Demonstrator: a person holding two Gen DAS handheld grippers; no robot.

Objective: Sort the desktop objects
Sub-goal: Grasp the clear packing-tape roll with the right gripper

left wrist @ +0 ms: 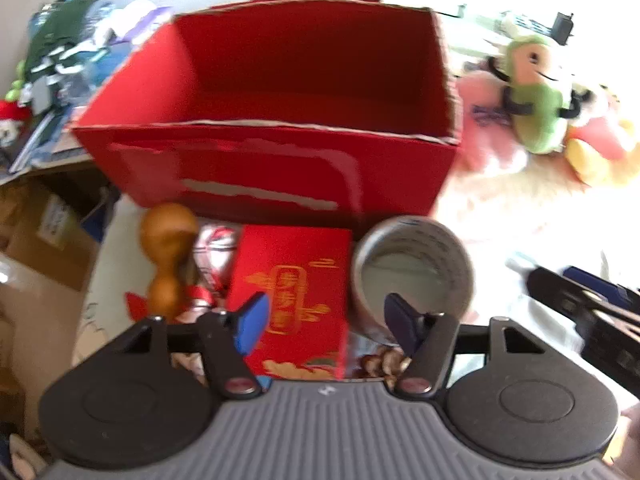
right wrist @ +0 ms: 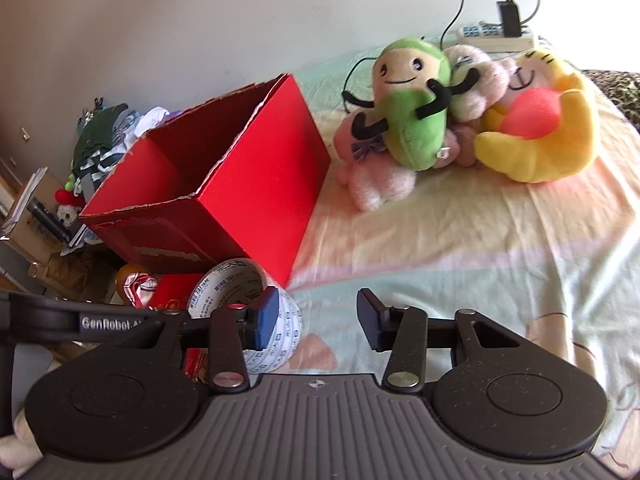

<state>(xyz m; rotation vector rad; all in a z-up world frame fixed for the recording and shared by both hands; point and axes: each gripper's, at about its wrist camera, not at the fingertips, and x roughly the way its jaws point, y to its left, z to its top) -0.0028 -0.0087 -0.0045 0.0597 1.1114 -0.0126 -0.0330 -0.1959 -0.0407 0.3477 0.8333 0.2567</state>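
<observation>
A large open red cardboard box (left wrist: 280, 160) stands on the bed sheet, and I see nothing inside it. In front of it lie a wooden gourd (left wrist: 166, 256), a silver-red packet (left wrist: 214, 256), a small red box with gold print (left wrist: 292, 292) and a roll of printed tape (left wrist: 412, 272). My left gripper (left wrist: 326, 320) hangs open over the small red box, one finger on each side of it and not touching. In the right wrist view my right gripper (right wrist: 318, 316) is open over bare sheet, with the tape roll (right wrist: 224, 284) just behind its left finger and the red cardboard box (right wrist: 240, 184) beyond.
Plush toys sit right of the box: a green one (right wrist: 408, 120), pink ones and a yellow one (right wrist: 540, 140). A power strip (right wrist: 496, 36) with cables lies by the wall. Clutter and cartons (right wrist: 104, 140) crowd the left, past the bed edge. Bare sheet (right wrist: 460, 240) lies to the right.
</observation>
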